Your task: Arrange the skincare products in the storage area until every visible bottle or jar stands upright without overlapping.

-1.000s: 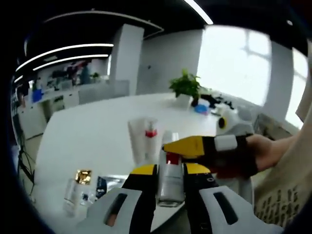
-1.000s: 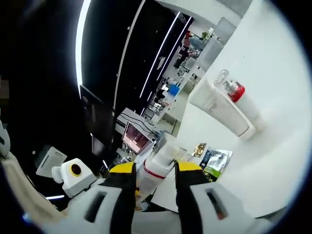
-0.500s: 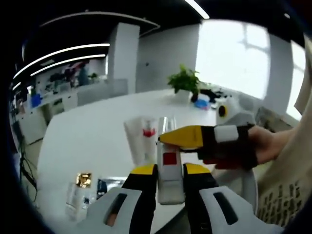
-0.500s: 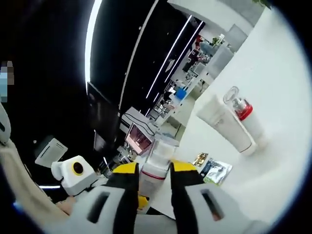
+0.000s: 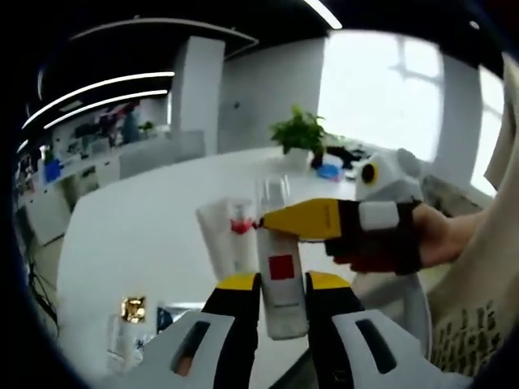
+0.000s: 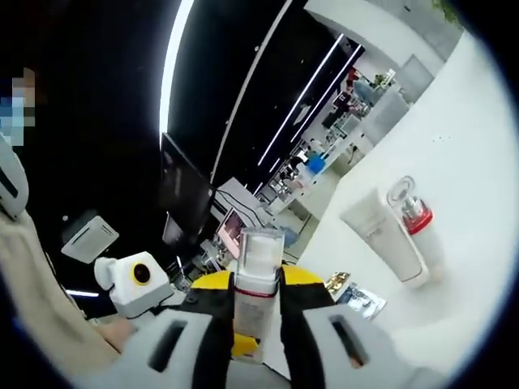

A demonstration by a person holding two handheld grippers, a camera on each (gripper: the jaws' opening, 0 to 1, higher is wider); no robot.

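In the left gripper view, our left tongs [image 5: 281,285] are clenched on the lower body of a white plastic bottle with a red square label and clear cap [image 5: 278,271], held above the white round tabletop [image 5: 130,235]. Our right tongs [image 5: 272,220] come in from the right and pinch the same bottle just under its cap. Beyond it, a white squeeze tube [image 5: 216,240] and a red-collared pump bottle [image 5: 240,231] stand together; a gold-capped vial [image 5: 132,312] lies lower left.

In the right gripper view, our right tongs [image 6: 258,288] grasp the bottle's neck [image 6: 257,285], the tube [image 6: 381,237] and pump bottle [image 6: 415,220] well apart on the tabletop.

We judge that if the two pairs of tongs pull unevenly, the bottle could twist loose and fall, or be set down onto the standing pair.
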